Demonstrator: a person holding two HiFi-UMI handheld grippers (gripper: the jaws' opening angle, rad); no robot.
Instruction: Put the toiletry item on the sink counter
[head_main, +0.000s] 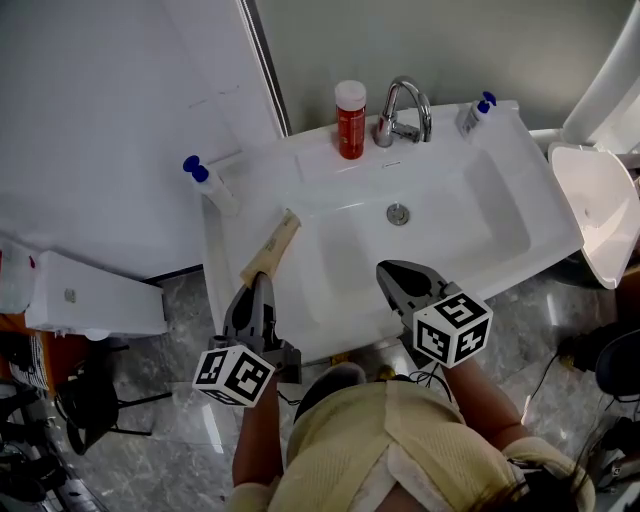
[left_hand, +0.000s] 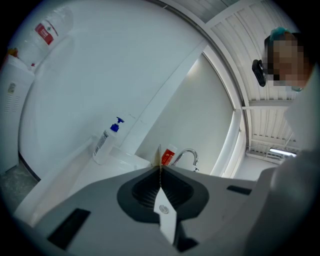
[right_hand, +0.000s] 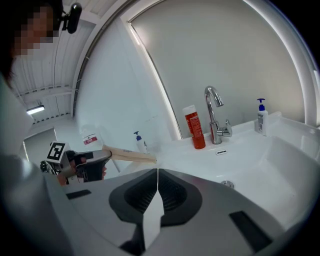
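Currently: white washbasin bench (head_main: 232, 235) fills the middle of the head view, basin sunk in its centre.

Left gripper (head_main: 258, 287): fingers clenched on the near end of the toiletry pack, which shows only edge-on between them in the left gripper view. Right gripper (head_main: 392, 275): fingers pressed together with nothing between them, hanging over the front of the basin.

Along the back rim stand a chrome faucet (head_main: 402, 108), a red bottle (head_main: 350, 120) just to its left, and a blue-capped pump bottle (head_main: 475, 113) at the right corner. A second pump bottle (head_main: 207, 185) stands at the back left.

Toiletry pack (head_main: 272, 248): long, flat, tan, probably card. It juts forward from the left gripper over the bench's front left corner, its far end near the basin's edge. Whether it touches the bench, I cannot tell.

Handling, judged: light, fairly stiff along its length, thin enough to crease or twist if squeezed hard. The end grip leaves it cantilevered. A hold nearer the middle, across the flat faces, would steady it. Lay it flat on bare bench, clear of the basin slope.
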